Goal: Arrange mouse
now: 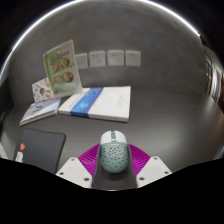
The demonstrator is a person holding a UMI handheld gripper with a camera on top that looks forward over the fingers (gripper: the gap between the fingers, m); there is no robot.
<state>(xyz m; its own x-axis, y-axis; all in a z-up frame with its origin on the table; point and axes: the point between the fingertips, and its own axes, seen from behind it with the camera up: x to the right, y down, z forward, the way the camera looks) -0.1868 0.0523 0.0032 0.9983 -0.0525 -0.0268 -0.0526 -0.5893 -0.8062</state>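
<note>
A pale green-grey mouse (113, 150) with a perforated, dotted shell and a white front sits between my gripper's (113, 160) two fingers. The magenta pads (89, 156) touch its two sides, so the fingers are shut on it. The mouse appears held just above the grey table (170, 120). Its underside and the contact with the table are hidden by the fingers.
A black mouse pad (38, 146) lies to the left of the fingers. Beyond the mouse lies a white and blue box (96, 102). Farther left are a booklet (42, 108) and an upright picture card (60, 67). A wall with white sockets (98, 59) stands behind.
</note>
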